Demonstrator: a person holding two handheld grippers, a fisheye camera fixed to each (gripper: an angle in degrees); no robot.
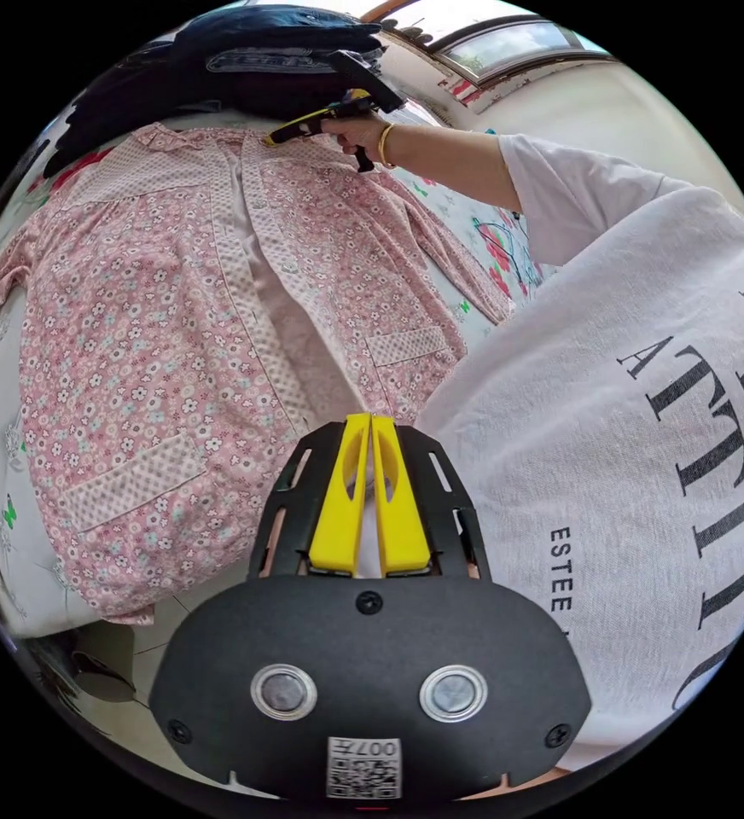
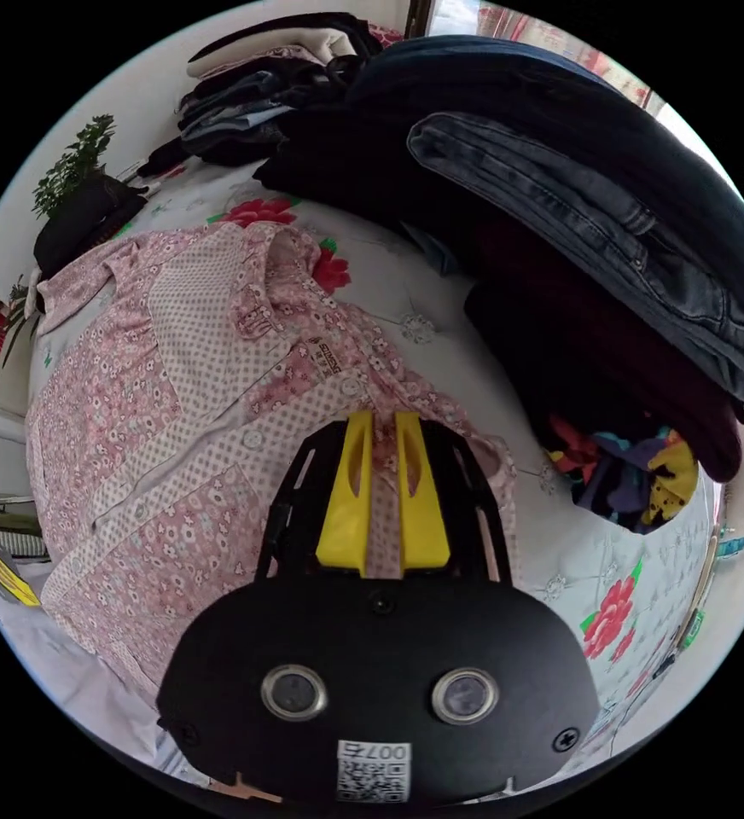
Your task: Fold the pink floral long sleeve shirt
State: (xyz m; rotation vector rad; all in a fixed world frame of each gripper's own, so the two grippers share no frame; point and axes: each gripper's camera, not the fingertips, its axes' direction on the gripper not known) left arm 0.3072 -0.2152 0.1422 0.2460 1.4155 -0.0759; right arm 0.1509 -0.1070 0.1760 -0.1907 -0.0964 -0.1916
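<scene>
Nearest the left camera, the left hand-held gripper (image 1: 370, 426) has its yellow jaws pressed together at the shirt's (image 1: 167, 341) hem, seemingly pinching the placket edge, beside the person's white T-shirt (image 1: 628, 444). Across the bed (image 2: 645, 563), the shirt lies spread front-up and unbuttoned on the floral sheet. At its collar end, the right hand-held gripper (image 2: 385, 426) is clenched on a strip of the dotted placket, a hand (image 1: 357, 132) holding it. Beyond, dark folded clothes (image 2: 577, 213) are stacked, and a plant (image 2: 73, 162) stands far off.
</scene>
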